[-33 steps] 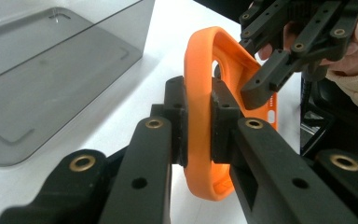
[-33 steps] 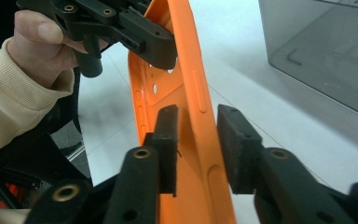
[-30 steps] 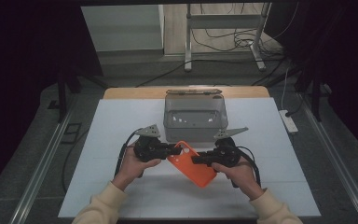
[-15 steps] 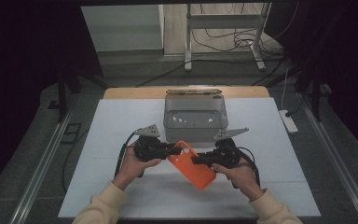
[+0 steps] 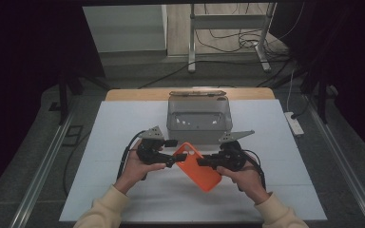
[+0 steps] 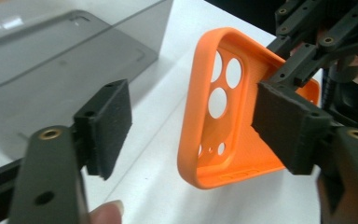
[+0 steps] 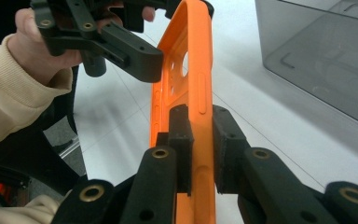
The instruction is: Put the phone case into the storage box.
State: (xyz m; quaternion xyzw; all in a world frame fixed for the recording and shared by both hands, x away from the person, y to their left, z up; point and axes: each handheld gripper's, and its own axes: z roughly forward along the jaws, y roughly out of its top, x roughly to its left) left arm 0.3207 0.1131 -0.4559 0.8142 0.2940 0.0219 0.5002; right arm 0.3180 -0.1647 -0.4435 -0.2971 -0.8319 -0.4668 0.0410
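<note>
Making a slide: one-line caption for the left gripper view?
Left gripper open beside the orange phone case, which the right gripper holds above the table.

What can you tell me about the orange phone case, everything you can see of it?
The orange phone case looks like soft matte plastic or rubber, with a raised rim, round camera holes and smaller holes below them. No phone is in it. It is held tilted above the white table, in front of the clear grey box. The right gripper pinches one edge; the left gripper has just been opening, its jaws apart around the other end.
</note>
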